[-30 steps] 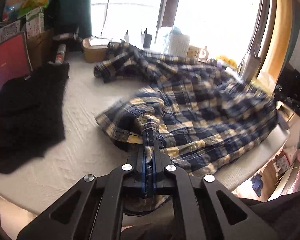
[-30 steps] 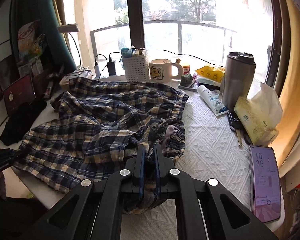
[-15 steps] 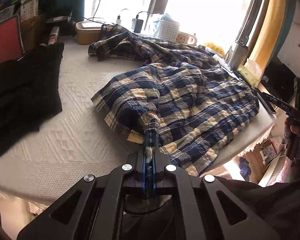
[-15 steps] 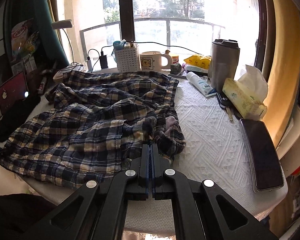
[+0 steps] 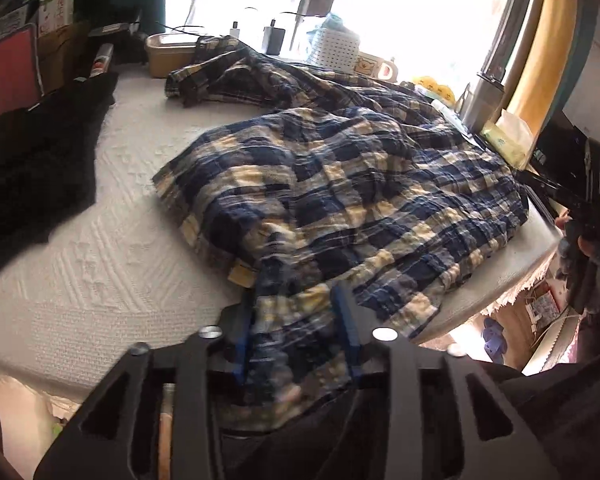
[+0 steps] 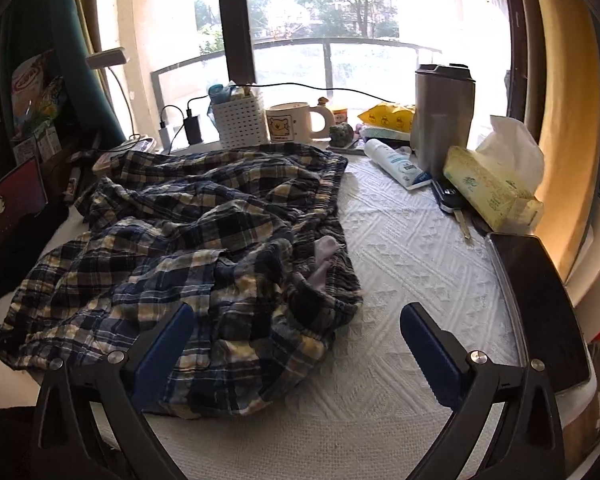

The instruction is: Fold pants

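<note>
Both tongs have just been opening. My right gripper (image 6: pixel 296 320) stands as wide as it goes, its blue pads clear of the cloth, nothing held. My left gripper (image 5: pixel 296 320) is partway open with a fold of plaid between its blurred pads; I judge them no longer pressing on it.

Largest first: the white textured table cover (image 6: pixel 400 264) fills the right wrist view, and the plaid pants (image 6: pixel 188 240) lie crumpled on it from the centre out to nine o'clock, their near hem at six o'clock between my right fingers. A black garment (image 5: pixel 32 168) lies at nine o'clock in the left view, apart from the pants. A steel tumbler (image 6: pixel 440 116), tissue pack (image 6: pixel 488 192) and mug (image 6: pixel 288 122) stand from two to twelve o'clock.

To finish this release well, I should back both tongs straight off so no pad drags the hem, then regrip at the waistband corners and pull the wrinkles flat before any fold.
</note>
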The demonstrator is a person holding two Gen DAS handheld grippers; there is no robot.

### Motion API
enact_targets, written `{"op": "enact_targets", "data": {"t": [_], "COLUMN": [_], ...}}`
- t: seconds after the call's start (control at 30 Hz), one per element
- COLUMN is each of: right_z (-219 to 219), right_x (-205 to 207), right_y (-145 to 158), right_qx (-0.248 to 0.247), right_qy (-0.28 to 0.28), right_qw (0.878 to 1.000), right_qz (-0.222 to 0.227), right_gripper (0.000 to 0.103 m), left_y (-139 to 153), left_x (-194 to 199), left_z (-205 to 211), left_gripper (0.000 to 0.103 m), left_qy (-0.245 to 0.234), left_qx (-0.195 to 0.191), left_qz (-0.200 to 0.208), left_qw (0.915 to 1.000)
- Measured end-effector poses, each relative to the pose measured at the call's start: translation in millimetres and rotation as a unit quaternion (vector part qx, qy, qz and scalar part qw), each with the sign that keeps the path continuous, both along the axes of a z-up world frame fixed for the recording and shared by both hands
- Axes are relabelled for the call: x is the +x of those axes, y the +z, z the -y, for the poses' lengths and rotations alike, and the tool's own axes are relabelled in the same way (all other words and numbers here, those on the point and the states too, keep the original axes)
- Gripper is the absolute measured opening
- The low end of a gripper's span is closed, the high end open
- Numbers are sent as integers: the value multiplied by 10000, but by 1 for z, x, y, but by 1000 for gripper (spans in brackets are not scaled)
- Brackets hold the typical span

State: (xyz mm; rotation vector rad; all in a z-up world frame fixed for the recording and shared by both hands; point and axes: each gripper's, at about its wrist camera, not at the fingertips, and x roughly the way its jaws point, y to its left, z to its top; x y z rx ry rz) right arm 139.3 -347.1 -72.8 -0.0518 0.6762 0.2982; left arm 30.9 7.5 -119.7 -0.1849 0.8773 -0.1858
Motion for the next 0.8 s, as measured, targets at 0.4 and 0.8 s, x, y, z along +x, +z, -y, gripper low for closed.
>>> {"op": "enact_targets", "data": {"t": [0.4,0.8], "right_z": [15,9], "right_x": [8,16], "right_y": [-10,-22], "right_qx": [85,143], "right_qy": [177,89], "right_qw": [9998,9994], "right_qz": [-86,-310], "right_gripper": [85,57], "left_y": [-1,2], "left_x": [-7,-35], "left_z": [21,4], "left_gripper": [67,71], "left_qy": [-243,-273], "left_qx": [644,663], "left_qz": [-47,-113], "left_qw": [9976,9974]}}
